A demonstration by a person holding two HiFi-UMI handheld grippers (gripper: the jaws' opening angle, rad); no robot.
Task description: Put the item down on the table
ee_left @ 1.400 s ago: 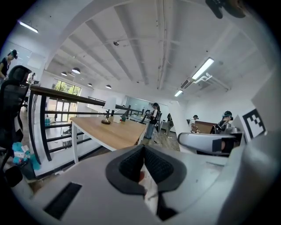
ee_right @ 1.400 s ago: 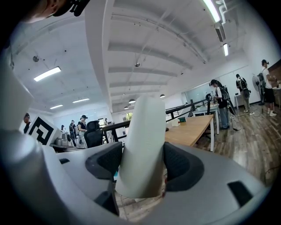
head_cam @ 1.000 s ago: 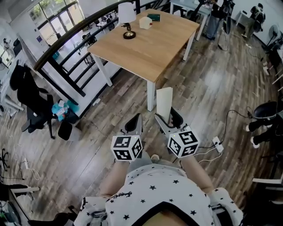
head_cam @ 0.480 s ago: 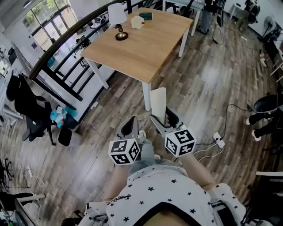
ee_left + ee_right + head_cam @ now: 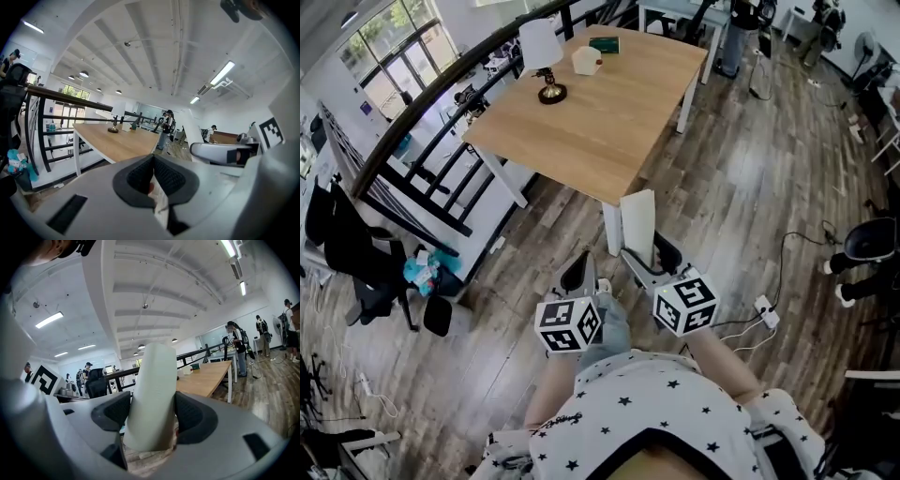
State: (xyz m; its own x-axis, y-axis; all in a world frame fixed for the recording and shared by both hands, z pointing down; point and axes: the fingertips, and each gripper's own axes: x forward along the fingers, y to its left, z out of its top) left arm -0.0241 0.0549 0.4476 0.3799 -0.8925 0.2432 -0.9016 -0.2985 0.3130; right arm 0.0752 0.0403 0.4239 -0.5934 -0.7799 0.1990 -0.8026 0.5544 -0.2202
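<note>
My right gripper [image 5: 650, 259] [image 5: 152, 417] is shut on a tall, flat white packet [image 5: 637, 223] [image 5: 153, 390], which it holds upright in front of me above the wooden floor. The light wooden table [image 5: 591, 122] [image 5: 206, 376] stands just beyond the packet, its near corner leg behind it. My left gripper [image 5: 578, 275] [image 5: 153, 180] hangs beside the right one, its jaws pressed together on a thin white crinkled scrap [image 5: 161, 201] with a red spot. Neither gripper is over the tabletop.
On the table's far end stand a white-shaded lamp [image 5: 541, 56], a small white box [image 5: 586, 61] and a green item [image 5: 604, 44]. A black railing [image 5: 422, 122] runs along the table's left side. Cables and a power strip [image 5: 764, 312] lie on the floor at right.
The table has drawn closer and lower in the head view as I moved toward it. Both grippers keep their grip and their place in front of me.
</note>
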